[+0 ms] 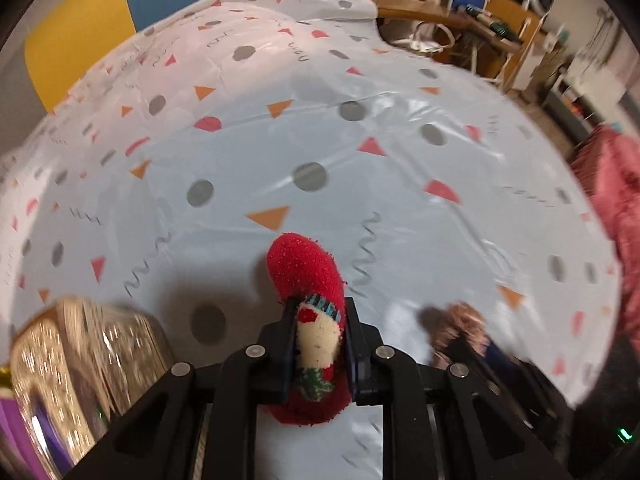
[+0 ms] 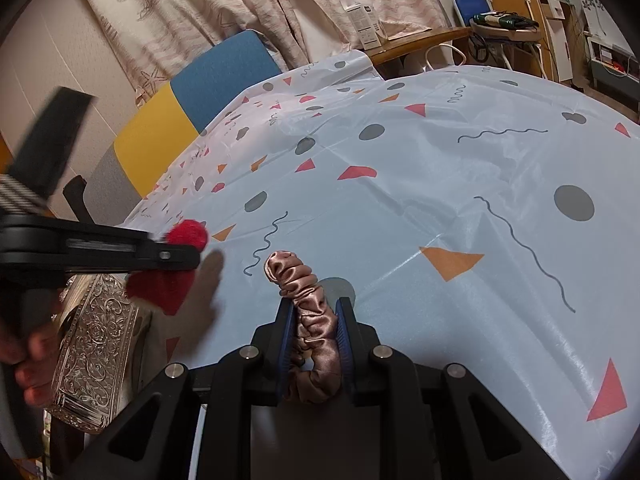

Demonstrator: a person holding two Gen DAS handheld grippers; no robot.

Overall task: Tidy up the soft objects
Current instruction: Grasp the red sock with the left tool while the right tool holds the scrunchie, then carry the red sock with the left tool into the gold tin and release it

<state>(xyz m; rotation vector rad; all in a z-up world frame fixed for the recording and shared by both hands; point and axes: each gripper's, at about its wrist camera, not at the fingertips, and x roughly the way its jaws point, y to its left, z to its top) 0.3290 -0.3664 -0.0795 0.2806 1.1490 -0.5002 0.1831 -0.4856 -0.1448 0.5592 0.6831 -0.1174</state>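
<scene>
A red Christmas sock [image 1: 308,272] with a white and green pattern hangs in my left gripper [image 1: 318,308], which is shut on its middle; the toe sticks out past the fingertips, just above the tablecloth. In the right wrist view the left gripper [image 2: 176,254] comes in from the left edge with the red sock [image 2: 188,234] drooping on both sides of it. My right gripper [image 2: 314,308] is shut on a pink-brown satin scrunchie [image 2: 300,284], squeezed long between the blue pads. The scrunchie [image 1: 460,320] shows blurred low on the right in the left wrist view.
A silver embossed box [image 2: 96,352] stands at the table's near left, beside a hand [image 2: 28,364]; it also appears as the box [image 1: 80,360]. The patterned tablecloth [image 2: 440,160] covers the table. A yellow and blue chair [image 2: 224,76] stands behind. Pink fluffy fabric [image 1: 616,184] lies at the right edge.
</scene>
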